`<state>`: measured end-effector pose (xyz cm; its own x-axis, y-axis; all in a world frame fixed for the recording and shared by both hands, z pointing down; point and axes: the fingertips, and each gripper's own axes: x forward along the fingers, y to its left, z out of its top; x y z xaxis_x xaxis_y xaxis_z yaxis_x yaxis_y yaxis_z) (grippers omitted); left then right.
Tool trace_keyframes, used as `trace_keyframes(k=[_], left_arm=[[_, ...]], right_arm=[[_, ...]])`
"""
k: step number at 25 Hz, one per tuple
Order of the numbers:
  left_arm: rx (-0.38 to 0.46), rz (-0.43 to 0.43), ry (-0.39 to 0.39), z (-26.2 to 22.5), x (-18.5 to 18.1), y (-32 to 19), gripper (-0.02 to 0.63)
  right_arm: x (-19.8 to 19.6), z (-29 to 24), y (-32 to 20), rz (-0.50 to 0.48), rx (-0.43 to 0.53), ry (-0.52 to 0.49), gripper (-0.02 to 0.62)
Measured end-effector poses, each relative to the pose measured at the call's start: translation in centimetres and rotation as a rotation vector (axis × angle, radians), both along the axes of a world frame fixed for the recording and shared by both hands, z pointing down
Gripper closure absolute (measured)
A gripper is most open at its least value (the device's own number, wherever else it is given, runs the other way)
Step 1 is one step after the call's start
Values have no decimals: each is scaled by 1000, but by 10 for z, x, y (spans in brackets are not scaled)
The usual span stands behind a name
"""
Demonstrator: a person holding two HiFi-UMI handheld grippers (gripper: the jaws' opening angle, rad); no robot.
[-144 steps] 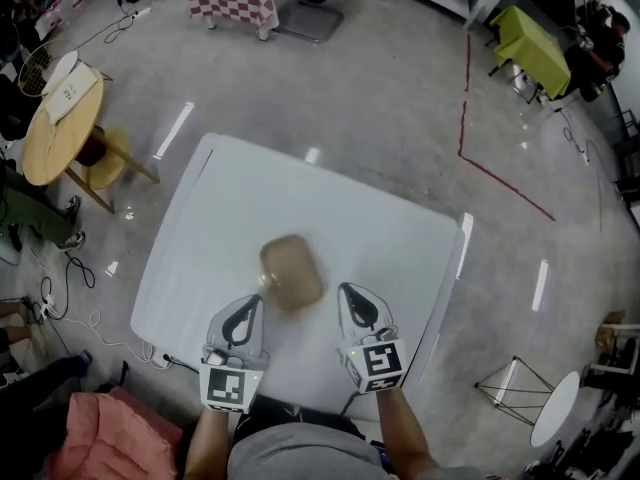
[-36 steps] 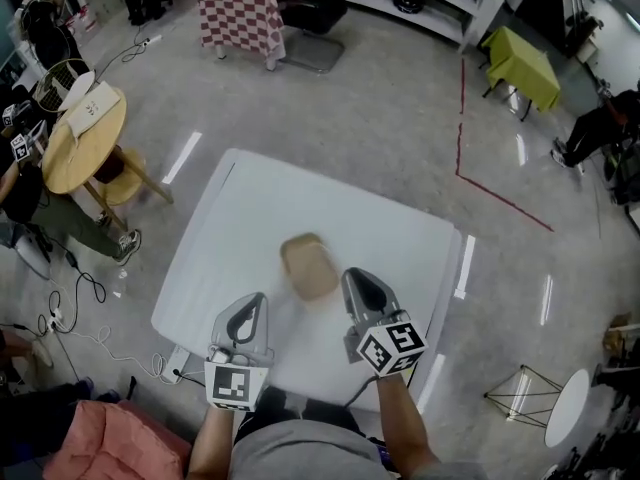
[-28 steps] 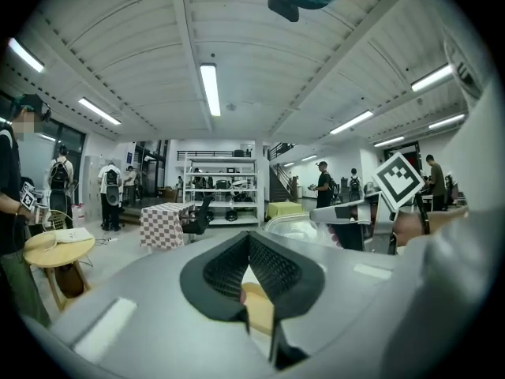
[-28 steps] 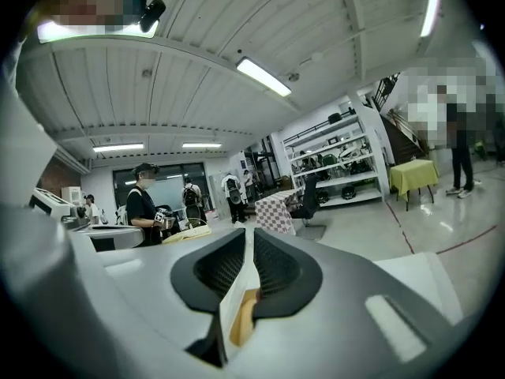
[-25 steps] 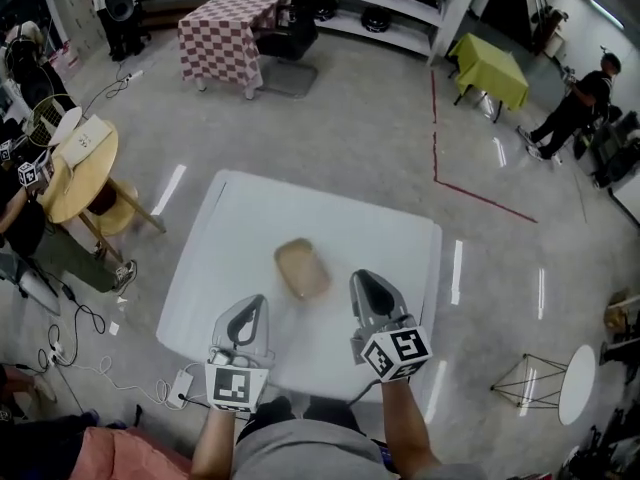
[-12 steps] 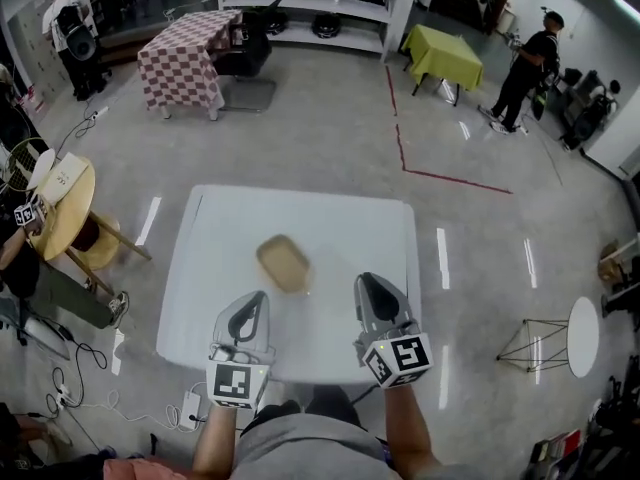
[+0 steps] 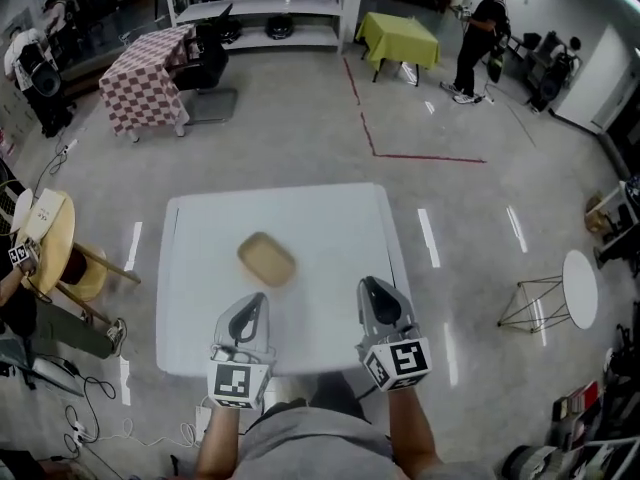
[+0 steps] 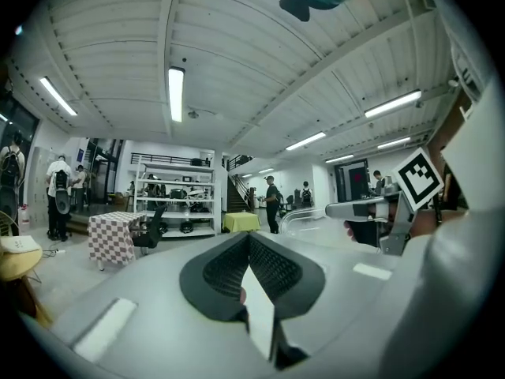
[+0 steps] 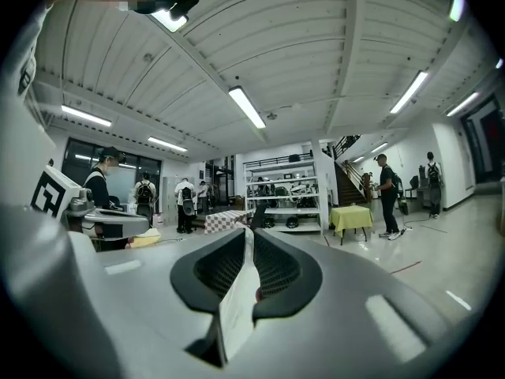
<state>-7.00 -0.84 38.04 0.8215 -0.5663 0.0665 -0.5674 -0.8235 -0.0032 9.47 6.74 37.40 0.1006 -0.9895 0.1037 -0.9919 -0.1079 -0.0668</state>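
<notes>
Tan oblong object (image 7: 267,259): it lies flat on the white table (image 7: 330,213), left of the table's middle, turned at a slant to the edges. What it is made of cannot be told.

Your left gripper (image 7: 249,308) hangs over the near part of the table, just short of the object, its jaws pressed together on each other; the left gripper view shows them meeting in one seam. Your right gripper (image 7: 374,293) is level with it, near the table's right edge and farther from the object, with its jaws likewise closed flat. Only bare tabletop lies between either gripper and the object.

Surroundings: a round wooden table (image 7: 48,236) stands at the left. A table with a checked cloth (image 7: 143,86) and a yellow-green table (image 7: 398,36) stand beyond. A red floor line (image 7: 405,154) and a small white round table (image 7: 580,286) lie to the right.
</notes>
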Motion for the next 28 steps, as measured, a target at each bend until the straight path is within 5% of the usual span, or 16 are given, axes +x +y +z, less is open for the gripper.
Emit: trace_keyframes(k=[15, 28], left_arm=[[-39, 80, -45, 26, 9, 28, 594], [-43, 79, -55, 28, 8, 36, 594]], right_arm=[[1, 26, 52, 114, -71, 36, 558], [-1, 31, 60, 113, -87, 41, 558]])
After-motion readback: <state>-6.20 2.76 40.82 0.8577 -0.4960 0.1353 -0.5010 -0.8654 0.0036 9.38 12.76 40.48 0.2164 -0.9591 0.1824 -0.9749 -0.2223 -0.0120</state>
